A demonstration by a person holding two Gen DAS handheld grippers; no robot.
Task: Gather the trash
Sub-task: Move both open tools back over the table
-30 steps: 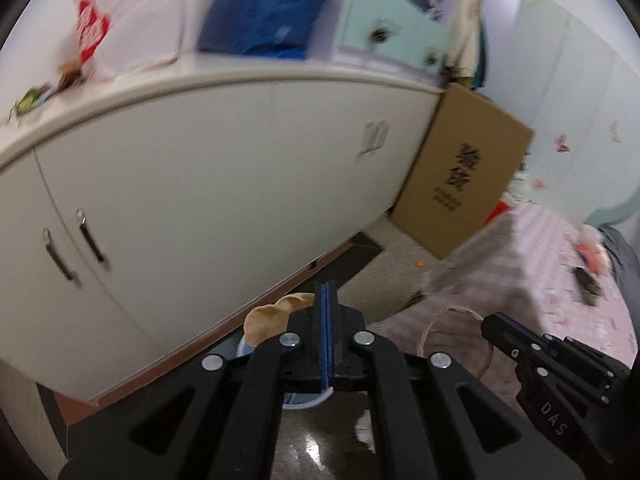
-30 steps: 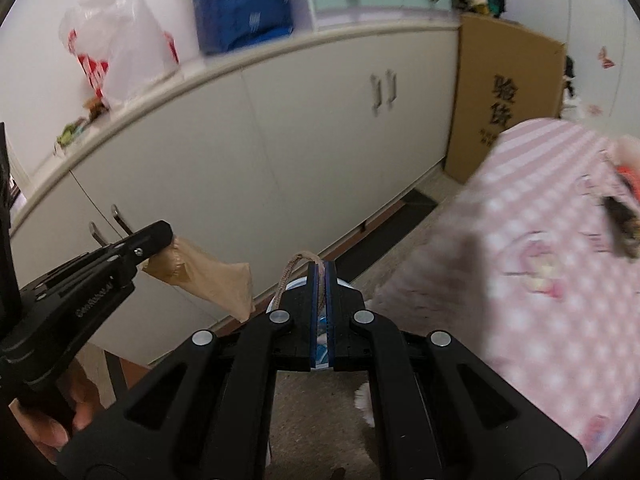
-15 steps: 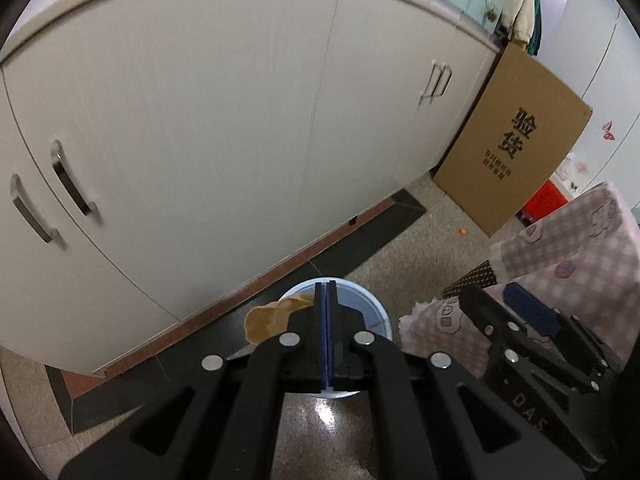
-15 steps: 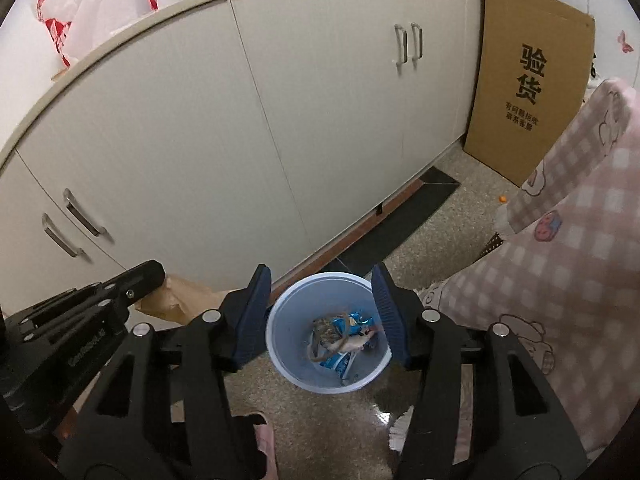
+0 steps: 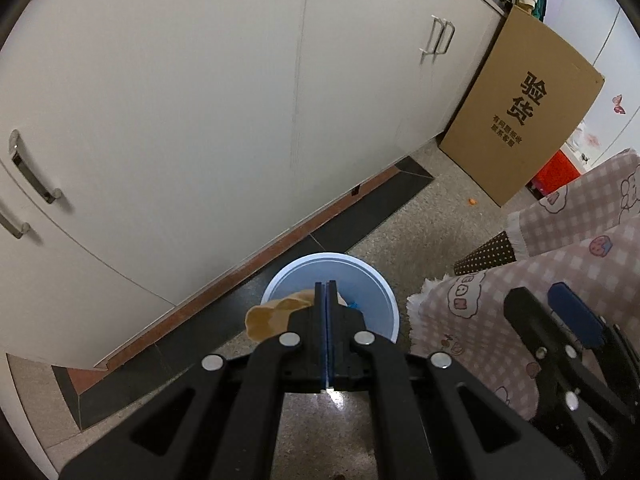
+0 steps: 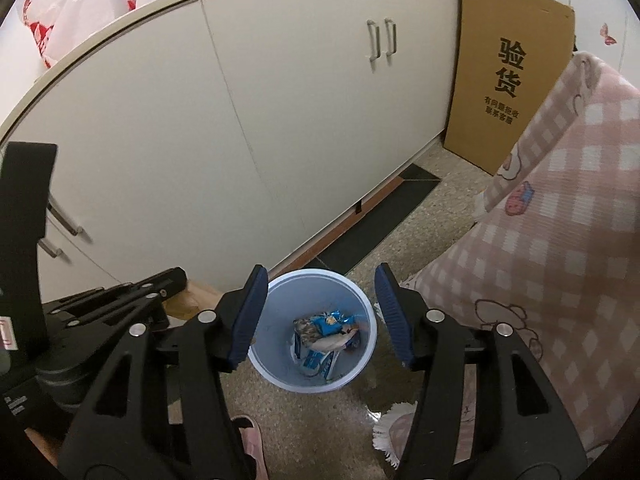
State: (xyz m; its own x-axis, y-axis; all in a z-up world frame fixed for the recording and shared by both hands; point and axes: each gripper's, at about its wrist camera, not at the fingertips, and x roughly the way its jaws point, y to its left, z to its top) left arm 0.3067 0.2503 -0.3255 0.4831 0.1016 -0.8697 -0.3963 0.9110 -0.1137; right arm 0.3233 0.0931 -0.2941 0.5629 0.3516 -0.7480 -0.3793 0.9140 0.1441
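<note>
A light blue trash bin (image 6: 362, 374) stands on the floor by the cabinet, with blue snack wrappers (image 6: 320, 332) and other scraps inside. My right gripper (image 6: 320, 270) hangs above it; its jaws are opening and nothing is between them. My left gripper (image 5: 326, 292) is shut on a crumpled brown paper bag (image 5: 268, 318), which hangs over the near left rim of the bin (image 5: 332, 258). In the right wrist view the left gripper (image 6: 176, 280) sits left of the bin with the brown paper bag (image 6: 196, 298) at its tip. The right gripper (image 5: 536, 300) shows at the lower right of the left wrist view.
White cabinet doors (image 6: 320, 120) run close behind the bin. A flat cardboard box (image 6: 508, 80) leans at their right end. A pink checked bedspread (image 6: 560, 240) hangs to the right of the bin. A pink slipper (image 6: 250, 440) lies near the bottom edge.
Both grippers have sunk toward the bin. The right gripper went from shut on trash to open, and that trash now lies in the bin. The left gripper still holds the brown paper.
</note>
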